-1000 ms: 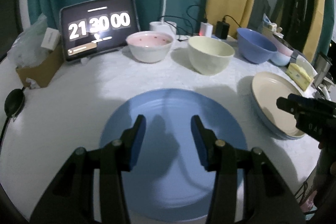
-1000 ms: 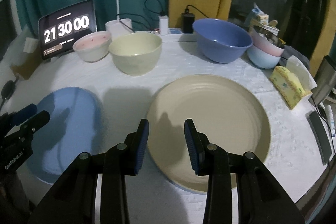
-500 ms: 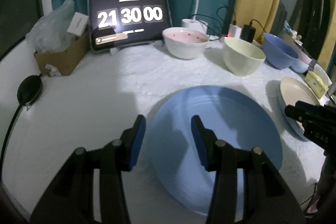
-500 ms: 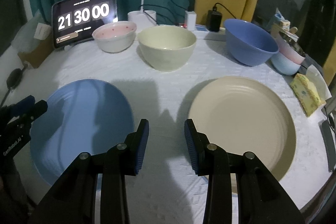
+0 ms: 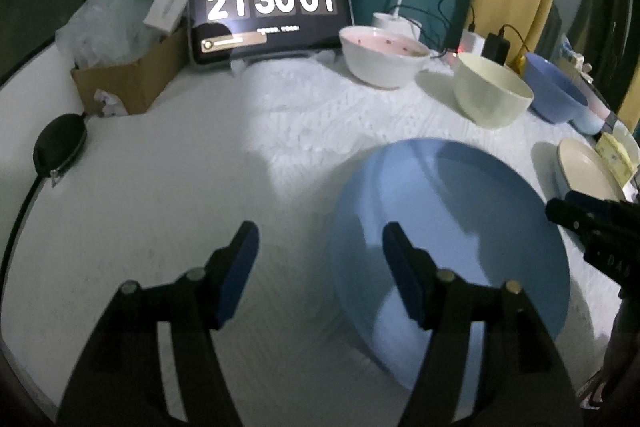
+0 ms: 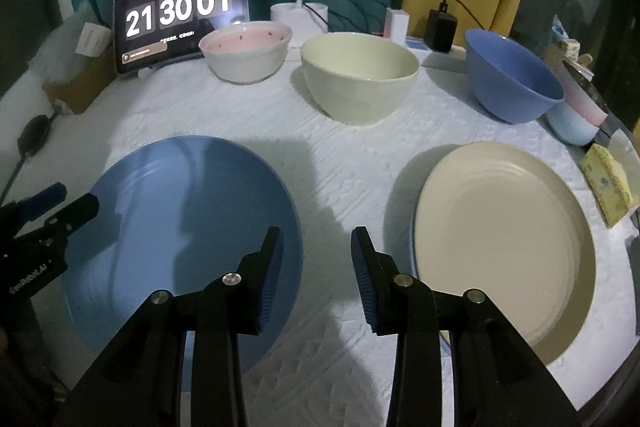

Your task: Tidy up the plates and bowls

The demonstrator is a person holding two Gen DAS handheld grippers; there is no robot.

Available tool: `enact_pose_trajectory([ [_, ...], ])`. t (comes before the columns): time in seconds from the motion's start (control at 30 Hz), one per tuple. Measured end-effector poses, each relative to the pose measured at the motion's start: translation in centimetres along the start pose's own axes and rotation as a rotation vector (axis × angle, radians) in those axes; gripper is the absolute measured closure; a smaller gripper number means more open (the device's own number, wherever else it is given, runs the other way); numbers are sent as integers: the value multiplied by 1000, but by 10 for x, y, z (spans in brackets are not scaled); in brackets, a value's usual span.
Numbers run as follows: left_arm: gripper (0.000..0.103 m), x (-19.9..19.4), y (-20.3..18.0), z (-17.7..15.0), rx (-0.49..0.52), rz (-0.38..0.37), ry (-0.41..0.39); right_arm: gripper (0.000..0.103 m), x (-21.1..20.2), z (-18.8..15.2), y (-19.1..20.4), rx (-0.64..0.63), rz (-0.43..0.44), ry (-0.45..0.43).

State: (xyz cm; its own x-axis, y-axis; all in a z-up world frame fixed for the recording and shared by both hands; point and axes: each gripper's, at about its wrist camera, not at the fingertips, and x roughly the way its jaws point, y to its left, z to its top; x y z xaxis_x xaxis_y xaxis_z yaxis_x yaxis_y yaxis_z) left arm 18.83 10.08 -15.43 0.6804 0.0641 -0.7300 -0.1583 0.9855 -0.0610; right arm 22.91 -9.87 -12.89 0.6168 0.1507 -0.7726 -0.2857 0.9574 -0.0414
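Note:
A blue plate point(image 6: 184, 227) lies at the front left of the white table; it also shows in the left wrist view point(image 5: 452, 235). A cream plate point(image 6: 504, 243) lies at the front right on another plate. At the back stand a pink-lined white bowl point(image 6: 246, 51), a pale green bowl point(image 6: 358, 75) and a blue bowl point(image 6: 512, 79). My left gripper point(image 5: 320, 247) is open and empty, straddling the blue plate's left rim. My right gripper point(image 6: 318, 247) is open and empty above the cloth between the two plates.
A tablet clock point(image 6: 180, 23) stands at the back left beside a cardboard box point(image 5: 128, 75). A lamp base point(image 6: 299, 17), chargers and cables sit behind the bowls. Stacked pastel bowls point(image 6: 576, 115) and a yellow sponge point(image 6: 608, 183) are at the right edge.
Both grippers have swung left: the left from over the blue plate's middle to its left rim, the right from over the cream plate to the gap between plates. The left jaws have opened wider.

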Motion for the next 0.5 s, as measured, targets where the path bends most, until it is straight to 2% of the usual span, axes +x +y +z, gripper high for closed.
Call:
enact_pose_trajectory([
  [0.43, 38, 8, -7, -5, 44, -3, 28, 66, 14, -3, 3, 25, 70, 44],
  [0.5, 50, 11, -7, -6, 41, -11, 47, 66, 16, -4, 5, 22, 84, 49],
])
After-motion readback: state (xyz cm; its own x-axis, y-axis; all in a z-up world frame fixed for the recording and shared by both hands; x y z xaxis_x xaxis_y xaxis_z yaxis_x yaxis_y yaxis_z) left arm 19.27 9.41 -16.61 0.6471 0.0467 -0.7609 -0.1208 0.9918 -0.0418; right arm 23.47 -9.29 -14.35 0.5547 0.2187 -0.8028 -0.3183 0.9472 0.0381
